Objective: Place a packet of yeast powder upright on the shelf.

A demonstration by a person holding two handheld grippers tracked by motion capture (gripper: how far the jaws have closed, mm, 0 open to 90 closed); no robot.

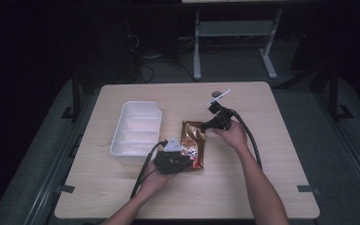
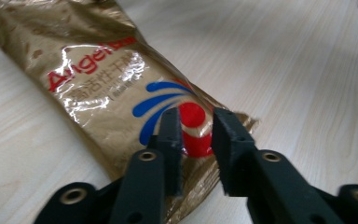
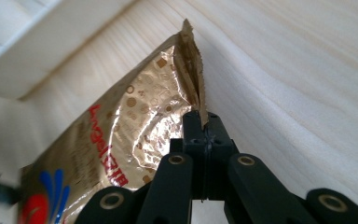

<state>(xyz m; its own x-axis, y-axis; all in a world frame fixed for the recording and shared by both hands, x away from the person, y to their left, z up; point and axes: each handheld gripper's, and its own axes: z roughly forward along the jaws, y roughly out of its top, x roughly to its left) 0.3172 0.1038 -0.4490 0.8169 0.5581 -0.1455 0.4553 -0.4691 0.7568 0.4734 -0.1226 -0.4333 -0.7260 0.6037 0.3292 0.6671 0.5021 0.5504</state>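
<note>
Gold foil is what we are handling: a crinkled yeast packet (image 1: 193, 144) lying on the wooden table (image 1: 262, 187), just at three o'clock of the white divided tray (image 1: 137, 127). Our right gripper (image 1: 210, 123) has its jaws clenched flat on the packet's sealed far corner, at the twelve o'clock end; in the right gripper view (image 3: 204, 122) the crimped edge stands up out of the closed pads. Our left gripper (image 1: 183, 158) sits at the six o'clock end, and in the left gripper view (image 2: 196, 135) its jaws stand a little apart over the red dot of the print, with foil between them but the pads not plainly pressing, so we read it as released. No earlier look is on hand, so we judge only from this. To do the step well, we think the right grip should stay on the seal, not the filled belly, since foil is slick and may slide out. We would lift slowly, keeping the packet low over the table, and let the left jaws clear before we carry it toward nine o'clock, over the tray rim.
</note>
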